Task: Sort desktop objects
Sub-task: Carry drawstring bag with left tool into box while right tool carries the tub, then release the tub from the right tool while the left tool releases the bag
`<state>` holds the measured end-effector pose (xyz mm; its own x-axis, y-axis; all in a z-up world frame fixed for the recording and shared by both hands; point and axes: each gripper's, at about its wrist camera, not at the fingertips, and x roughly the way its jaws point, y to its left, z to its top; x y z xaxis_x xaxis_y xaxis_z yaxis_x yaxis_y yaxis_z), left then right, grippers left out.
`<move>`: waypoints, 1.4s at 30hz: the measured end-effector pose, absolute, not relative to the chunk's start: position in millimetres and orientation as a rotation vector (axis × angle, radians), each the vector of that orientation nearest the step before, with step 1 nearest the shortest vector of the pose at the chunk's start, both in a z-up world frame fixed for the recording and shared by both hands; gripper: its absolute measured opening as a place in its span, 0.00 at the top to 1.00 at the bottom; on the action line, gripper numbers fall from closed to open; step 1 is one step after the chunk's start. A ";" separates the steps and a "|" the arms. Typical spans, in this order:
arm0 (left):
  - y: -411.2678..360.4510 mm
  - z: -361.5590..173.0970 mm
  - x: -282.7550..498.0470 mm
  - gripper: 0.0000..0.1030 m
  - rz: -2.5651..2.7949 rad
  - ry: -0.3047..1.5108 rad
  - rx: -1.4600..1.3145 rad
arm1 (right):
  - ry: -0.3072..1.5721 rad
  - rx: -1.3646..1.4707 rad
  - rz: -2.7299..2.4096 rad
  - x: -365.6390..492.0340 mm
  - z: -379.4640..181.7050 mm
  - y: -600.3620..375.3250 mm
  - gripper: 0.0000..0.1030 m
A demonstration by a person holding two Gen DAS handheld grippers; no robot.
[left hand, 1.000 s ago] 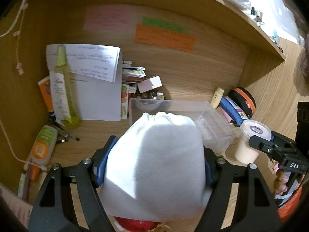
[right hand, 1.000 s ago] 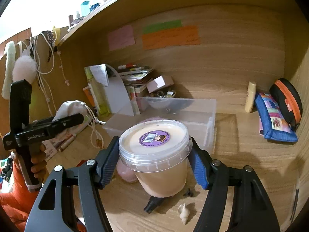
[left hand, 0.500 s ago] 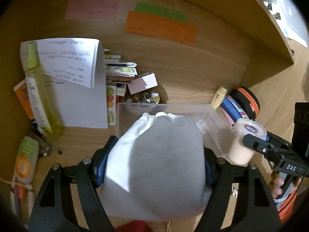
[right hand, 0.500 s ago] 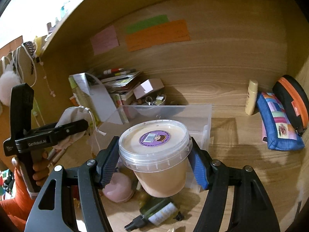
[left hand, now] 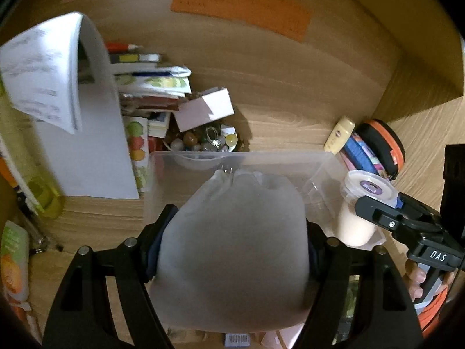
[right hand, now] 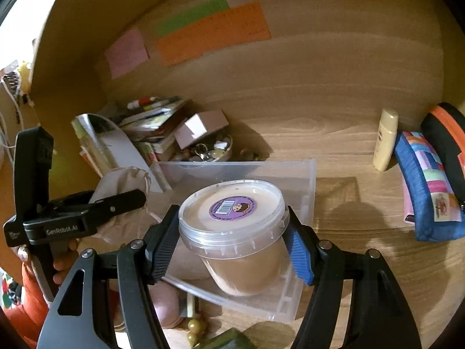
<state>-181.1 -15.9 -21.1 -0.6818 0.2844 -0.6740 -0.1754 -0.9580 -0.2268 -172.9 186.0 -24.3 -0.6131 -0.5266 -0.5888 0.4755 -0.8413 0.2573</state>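
My left gripper (left hand: pixel 232 244) is shut on a white cloth drawstring pouch (left hand: pixel 232 250) and holds it over the near left part of a clear plastic bin (left hand: pixel 180 168). The pouch also shows in the right wrist view (right hand: pixel 122 186). My right gripper (right hand: pixel 232 244) is shut on a clear lidded tub of beige cream (right hand: pixel 235 232) with a purple label, held over the near part of the bin (right hand: pixel 302 180). The tub shows in the left wrist view (left hand: pixel 363 203) at the bin's right side.
Behind the bin are a bowl of beads and keys (left hand: pixel 203 141), a small white box (left hand: pixel 206 109), stacked books and papers (left hand: pixel 72 110). A cream tube (right hand: pixel 385 139), a blue pouch (right hand: pixel 427 195) and an orange-black case (right hand: pixel 447 142) lie right. Bottles and small items lie near the bin's front edge (right hand: pixel 197 325).
Both grippers have moved forward toward the back wall, carrying the pouch and the tub from in front of the bin to over it.
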 end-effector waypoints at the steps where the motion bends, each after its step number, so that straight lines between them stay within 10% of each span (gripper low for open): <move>1: -14.1 -23.1 -184.0 0.27 2.655 -0.203 -1.114 | -0.096 0.926 -2.407 -176.8 -26.6 184.3 0.38; 29: 0.8 -48.9 -190.3 0.19 2.581 -0.103 -1.170 | 0.179 0.997 -2.448 -187.6 -58.8 142.9 0.37; 42: -4.4 -27.7 -174.2 0.16 2.613 -0.105 -1.065 | 0.191 0.946 -2.509 -177.9 -45.3 147.2 0.09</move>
